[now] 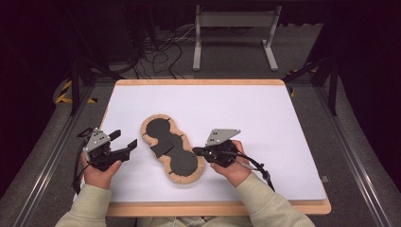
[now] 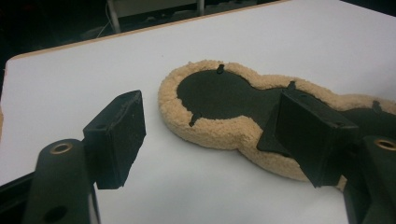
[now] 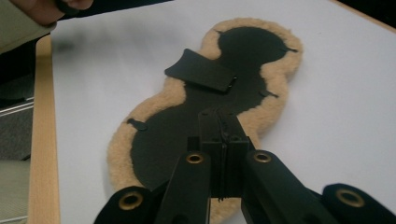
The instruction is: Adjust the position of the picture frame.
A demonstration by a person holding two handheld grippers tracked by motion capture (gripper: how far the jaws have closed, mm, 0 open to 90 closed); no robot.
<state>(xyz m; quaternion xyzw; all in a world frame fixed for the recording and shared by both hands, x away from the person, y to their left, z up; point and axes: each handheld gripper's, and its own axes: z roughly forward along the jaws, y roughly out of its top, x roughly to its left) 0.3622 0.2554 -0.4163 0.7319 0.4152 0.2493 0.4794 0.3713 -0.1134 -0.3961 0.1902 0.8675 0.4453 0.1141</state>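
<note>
Item: white-topped table [image 1: 265,123] with a pale wooden rim, carrying one object near its front-left quarter. Object: a tan, fleecy, peanut-shaped pad with a black smooth inner face [image 1: 171,147], lying flat, black side up, its long axis running diagonally from the far left lobe to the near right lobe as the high view gives it. A black flap [image 1: 161,148] is lying across the pad's narrow waist, one edge lifting slightly. Right gripper [image 1: 197,151]: jaws clenched together with nothing between them, their tips sitting at the fleece edge of the near right lobe; in the right gripper view they are pointing along the pad's length toward the flap [image 3: 200,71] and the far lobe beyond it, so the pad is lying straight ahead of them. Left gripper [image 1: 124,142]: jaws standing released and wide, resting just beside the pad's left edge but apart from it; in the left gripper view the far lobe [image 2: 219,93] is lying ahead between the two pads [image 2: 122,135]. Judgement: the right gripper is nearer, already over the pad's rim; any push or grasp turns on that lengthwise alignment.
</note>
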